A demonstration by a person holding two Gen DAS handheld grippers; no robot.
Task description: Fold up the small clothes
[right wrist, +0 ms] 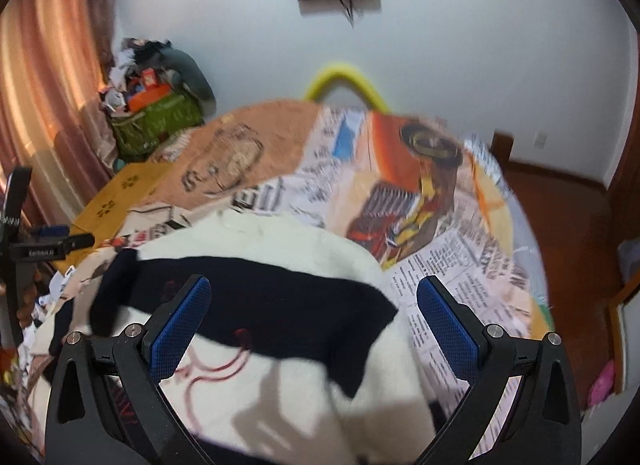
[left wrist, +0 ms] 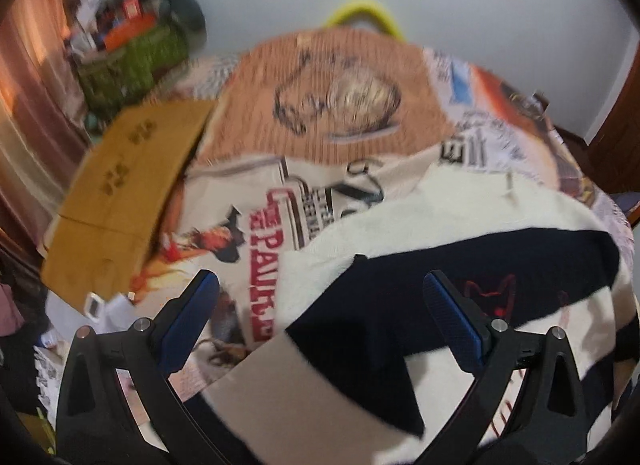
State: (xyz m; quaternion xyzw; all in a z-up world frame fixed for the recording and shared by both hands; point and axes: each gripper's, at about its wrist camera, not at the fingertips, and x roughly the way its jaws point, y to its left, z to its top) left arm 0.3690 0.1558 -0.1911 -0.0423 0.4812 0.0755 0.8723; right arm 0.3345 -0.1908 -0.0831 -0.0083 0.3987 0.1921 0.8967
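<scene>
A small cream garment (left wrist: 460,205) with a wide navy band and red embroidery lies spread on the printed table cover (left wrist: 340,105). My left gripper (left wrist: 320,285) hovers open above its left part, over the navy band, with nothing between the blue pads (left wrist: 188,325). In the right wrist view the same garment (right wrist: 280,249) fills the lower middle. My right gripper (right wrist: 314,289) stands open over its right part, near the navy band's end, holding nothing. Both views are blurred.
A brown cardboard box (left wrist: 128,185) lies left of the table. A green crate (right wrist: 160,121) piled with clutter stands by the curtain (right wrist: 52,85). A yellow curved chair back (right wrist: 344,77) rises behind the table. A black stand (right wrist: 16,233) is at far left.
</scene>
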